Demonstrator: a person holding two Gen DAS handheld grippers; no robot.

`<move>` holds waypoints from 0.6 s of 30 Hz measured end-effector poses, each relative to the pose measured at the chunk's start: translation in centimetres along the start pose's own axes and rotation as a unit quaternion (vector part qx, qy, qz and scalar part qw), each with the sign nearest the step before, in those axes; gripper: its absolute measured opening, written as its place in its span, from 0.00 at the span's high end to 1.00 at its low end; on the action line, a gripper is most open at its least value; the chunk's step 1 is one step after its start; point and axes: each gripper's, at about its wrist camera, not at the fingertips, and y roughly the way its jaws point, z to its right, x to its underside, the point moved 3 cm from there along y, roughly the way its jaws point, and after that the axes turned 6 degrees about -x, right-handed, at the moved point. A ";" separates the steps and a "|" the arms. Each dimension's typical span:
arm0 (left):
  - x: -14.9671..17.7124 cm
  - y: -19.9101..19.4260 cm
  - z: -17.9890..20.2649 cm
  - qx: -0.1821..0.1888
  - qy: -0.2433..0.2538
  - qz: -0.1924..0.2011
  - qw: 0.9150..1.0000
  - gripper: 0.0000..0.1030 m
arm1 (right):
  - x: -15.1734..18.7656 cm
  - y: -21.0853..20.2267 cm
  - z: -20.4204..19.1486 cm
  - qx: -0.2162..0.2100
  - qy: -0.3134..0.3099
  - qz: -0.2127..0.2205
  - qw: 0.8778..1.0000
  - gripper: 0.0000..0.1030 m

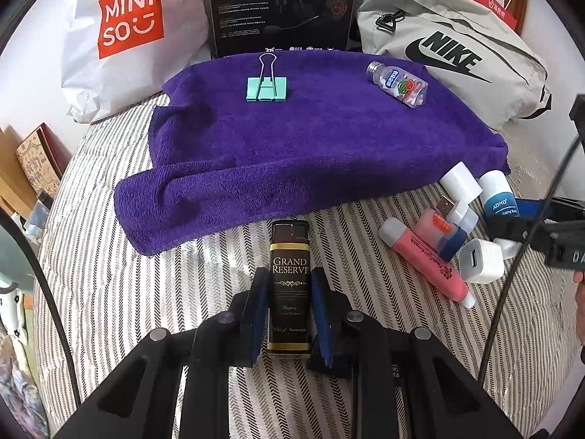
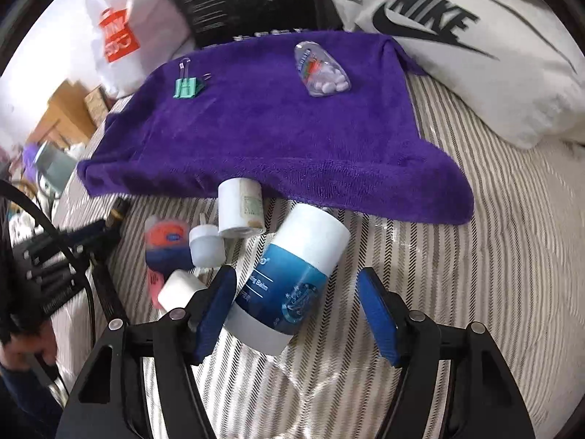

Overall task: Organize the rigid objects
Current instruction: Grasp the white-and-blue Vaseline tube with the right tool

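A dark Grand Reserve box (image 1: 290, 256) lies lengthwise on the striped cover, and my left gripper (image 1: 290, 314) is shut on its near half. My right gripper (image 2: 298, 303) is open around a blue-and-white balm tube (image 2: 292, 267). Its left pad touches the tube; the right pad stands apart from it. On the purple towel (image 1: 292, 139) lie a mint-green binder clip (image 1: 267, 87) and a clear bottle of mints (image 1: 398, 84). A pink highlighter (image 1: 427, 259), a white charger (image 1: 479, 259) and a white cap (image 1: 460, 181) are piled beside the tube.
A white Miniso bag (image 1: 120, 29), a black carton (image 1: 281, 3) and a grey Nike bag (image 1: 449, 51) line the back behind the towel. A white roll (image 2: 239, 206) and a small jar (image 2: 206, 245) lie near the towel's front edge. Cables hang at both sides.
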 end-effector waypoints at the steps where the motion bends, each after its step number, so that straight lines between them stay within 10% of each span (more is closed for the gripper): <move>1: 0.0 0.0 0.0 0.001 -0.001 -0.001 1.000 0.78 | 0.1 -0.4 0.5 0.000 0.003 0.000 1.000 0.33; 18: 0.1 0.0 -0.1 0.003 -0.002 0.000 1.000 0.78 | 0.9 -0.5 1.0 0.064 -0.043 -0.014 0.997 0.49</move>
